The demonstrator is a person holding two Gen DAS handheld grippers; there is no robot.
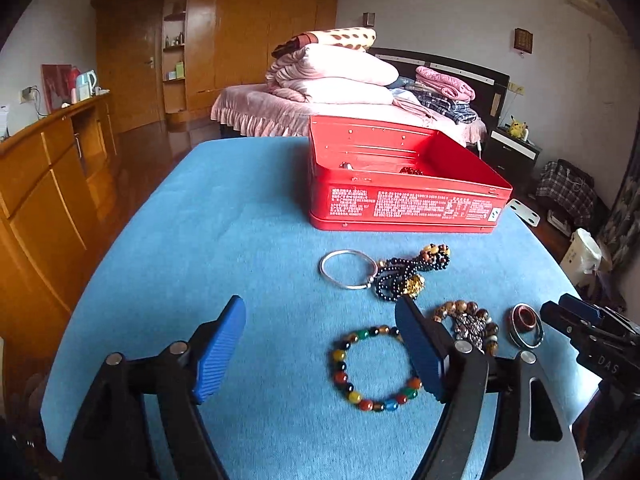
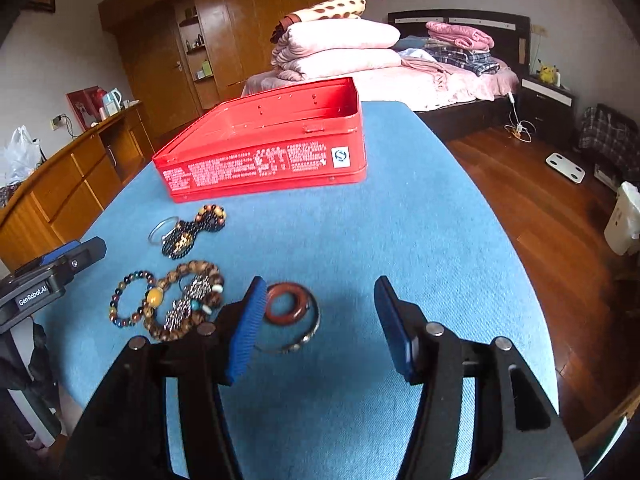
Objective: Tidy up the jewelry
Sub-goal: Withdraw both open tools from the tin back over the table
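An open red tin box (image 1: pixel 404 200) (image 2: pixel 264 160) stands on the blue table and holds some beads (image 1: pixel 411 170). In front of it lie a silver bangle (image 1: pixel 348 269), a black bead string (image 1: pixel 404 276) (image 2: pixel 188 232), a multicoloured bead bracelet (image 1: pixel 374 366) (image 2: pixel 130 300), a brown bead bracelet with a metal charm (image 1: pixel 470 322) (image 2: pixel 186 300), and a red-brown ring inside a metal bangle (image 1: pixel 526 324) (image 2: pixel 288 310). My left gripper (image 1: pixel 320 348) is open, low over the multicoloured bracelet. My right gripper (image 2: pixel 320 326) is open, its left finger beside the ring.
The blue table (image 2: pixel 400 240) drops off to wooden floor (image 2: pixel 540 200) on the right. A wooden sideboard (image 1: pixel 48 184) stands left. A bed with folded bedding (image 1: pixel 340 80) lies behind the box.
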